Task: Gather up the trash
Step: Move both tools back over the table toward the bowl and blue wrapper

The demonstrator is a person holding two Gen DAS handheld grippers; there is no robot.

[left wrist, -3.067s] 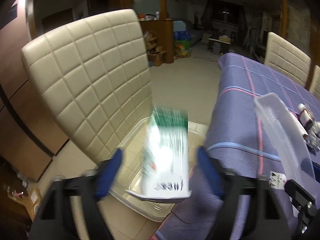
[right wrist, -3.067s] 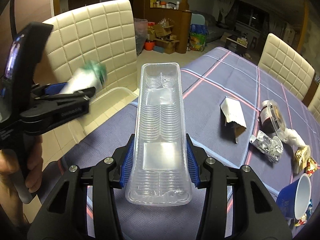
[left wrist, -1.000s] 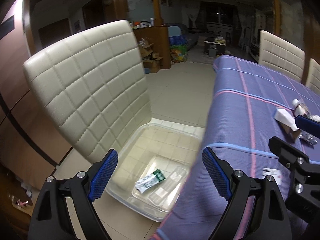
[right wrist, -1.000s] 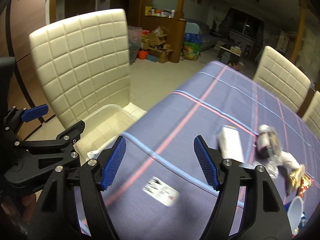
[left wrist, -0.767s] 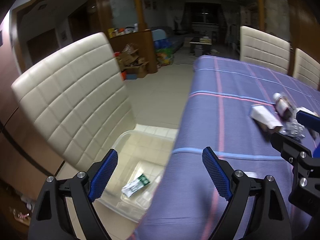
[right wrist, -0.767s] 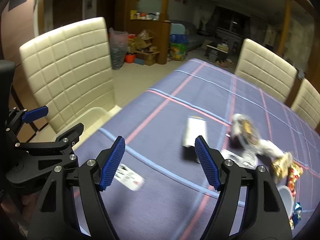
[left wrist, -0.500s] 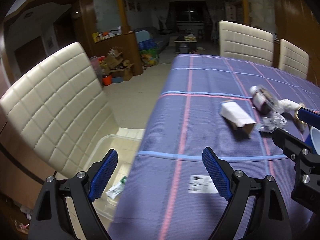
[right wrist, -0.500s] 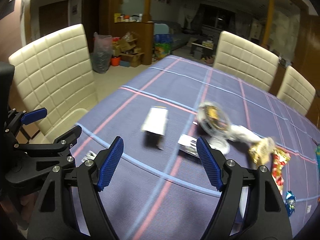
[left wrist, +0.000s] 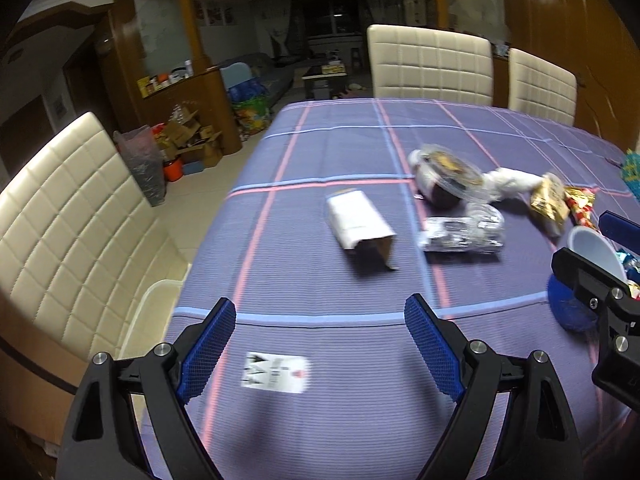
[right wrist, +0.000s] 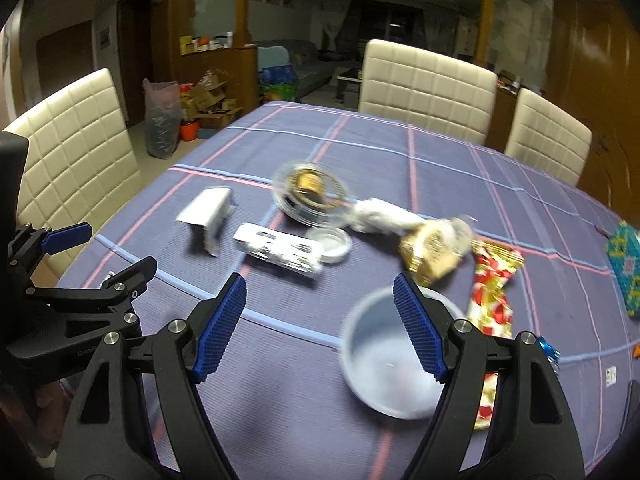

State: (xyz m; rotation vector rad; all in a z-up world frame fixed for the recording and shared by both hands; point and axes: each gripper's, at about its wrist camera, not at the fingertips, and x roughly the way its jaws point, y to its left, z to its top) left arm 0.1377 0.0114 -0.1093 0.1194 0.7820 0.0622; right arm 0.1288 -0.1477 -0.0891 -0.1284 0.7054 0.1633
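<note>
Trash lies on the purple checked tablecloth [left wrist: 340, 132]: a white carton [left wrist: 358, 226], a silver wrapper [left wrist: 460, 232], a clear-lidded dark cup [left wrist: 444, 178], a white tissue [left wrist: 508, 184] and a gold wrapper [left wrist: 550, 204]. My left gripper [left wrist: 318, 306] hangs open and empty over the near table edge. My right gripper [right wrist: 320, 280] is open too, short of the silver wrapper [right wrist: 280, 250] and the carton [right wrist: 208, 208]. A blue cup [right wrist: 384, 360] with a white inside sits behind its right finger, not gripped. The clear floor bin [left wrist: 160, 296] shows only a rim.
A cream quilted chair [left wrist: 68, 220] stands left of the table beside the bin, and two more [left wrist: 430, 64] at the far side. A red-gold wrapper [right wrist: 492, 292] and a teal pack [right wrist: 624, 260] lie to the right. A small white label [left wrist: 276, 366] is on the cloth.
The green-white carton and the clear tray were let go into the floor bin. Both grippers have since swung right, from over the bin to over the trash on the table.
</note>
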